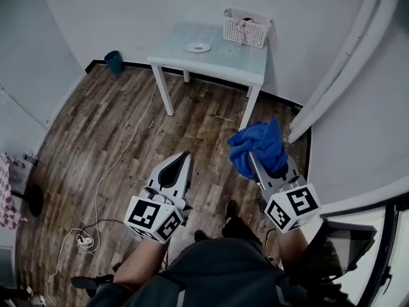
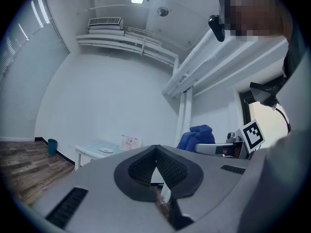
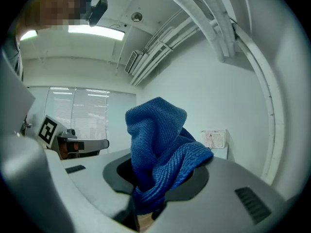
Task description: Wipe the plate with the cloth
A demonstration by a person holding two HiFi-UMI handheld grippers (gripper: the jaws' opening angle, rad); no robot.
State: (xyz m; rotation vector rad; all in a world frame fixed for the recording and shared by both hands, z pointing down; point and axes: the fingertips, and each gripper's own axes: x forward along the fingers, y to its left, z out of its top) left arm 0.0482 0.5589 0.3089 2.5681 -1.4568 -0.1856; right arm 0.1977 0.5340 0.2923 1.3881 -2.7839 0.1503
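Standing well apart from the white table (image 1: pixel 250 64), the person holds both grippers out over bare wooden floor (image 1: pixel 115 126) — a wide stretch of boards lies open between them and the table legs. The plate (image 1: pixel 198 47) sits on the tabletop toward its far edge, near the wall, with a white basket (image 1: pixel 246 28) at the far right corner. The table's near edge and left side are open; to the right, a white column (image 1: pixel 332 75) slants close by. A thin cable (image 1: pixel 121 152) trails across the floor on the left, and a small dark bin (image 1: pixel 114 61) stands at the wall.

The right gripper (image 1: pixel 254 164) has its jaws clamped on the blue cloth (image 1: pixel 258 144), which bunches up above them. The left gripper (image 1: pixel 184 160) has its jaws pressed together with nothing between. Each gripper's cube carries black-and-white square markers — the only print visible.
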